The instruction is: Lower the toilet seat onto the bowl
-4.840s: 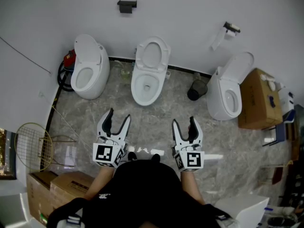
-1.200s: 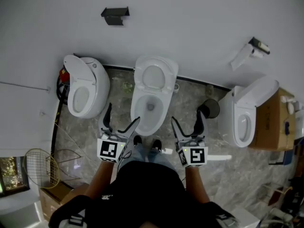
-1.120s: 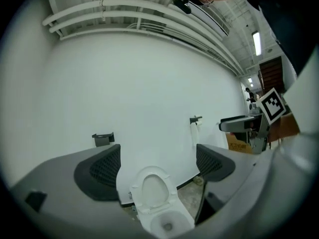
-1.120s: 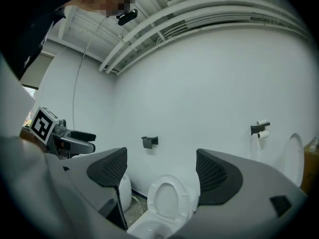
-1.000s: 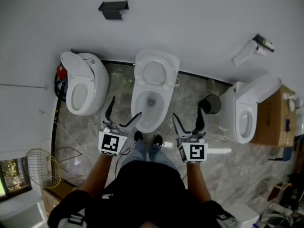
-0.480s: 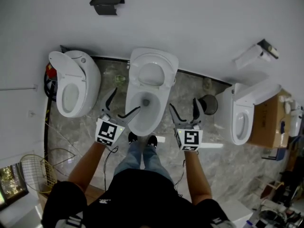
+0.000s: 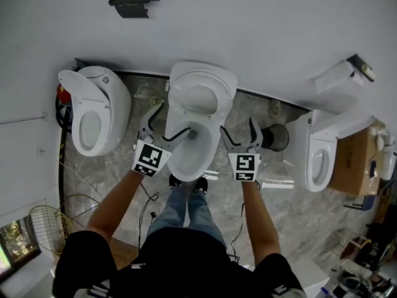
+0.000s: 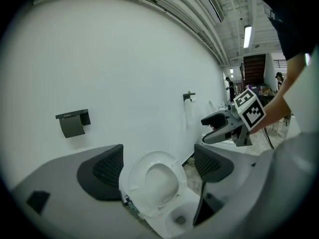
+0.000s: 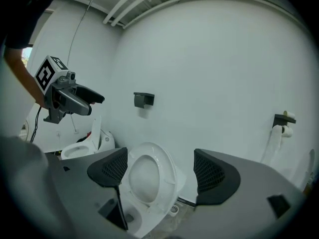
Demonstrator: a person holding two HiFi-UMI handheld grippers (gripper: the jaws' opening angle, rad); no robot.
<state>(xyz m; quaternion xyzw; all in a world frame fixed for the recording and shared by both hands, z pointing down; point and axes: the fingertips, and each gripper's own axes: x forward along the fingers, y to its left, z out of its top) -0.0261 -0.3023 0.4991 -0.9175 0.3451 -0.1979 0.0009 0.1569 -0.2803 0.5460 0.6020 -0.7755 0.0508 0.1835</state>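
The middle toilet's white seat (image 7: 201, 95) stands raised against the wall, above the open bowl (image 7: 188, 154). My left gripper (image 7: 170, 124) is open, its fingers over the bowl's left rim. My right gripper (image 7: 237, 131) is open too, just off the bowl's right side. Neither touches the seat. In the left gripper view the upright seat (image 8: 156, 180) shows between the open left gripper's (image 8: 159, 167) pads, with the right gripper (image 8: 223, 126) beyond. In the right gripper view the seat (image 9: 148, 177) stands ahead of the right gripper's (image 9: 162, 172) open jaws, the left gripper (image 9: 75, 99) at the left.
A second toilet (image 7: 93, 117) stands to the left and a third (image 7: 316, 157) to the right, both with lids up. A black bin (image 7: 276, 136) sits between the middle and right toilets. A dark wall holder (image 7: 133, 2), a paper roll (image 7: 346, 73) and a cardboard box (image 7: 355, 160) are also in view.
The person has stepped up to the middle toilet. Both grippers have moved forward and now flank the bowl. The seat stays raised.
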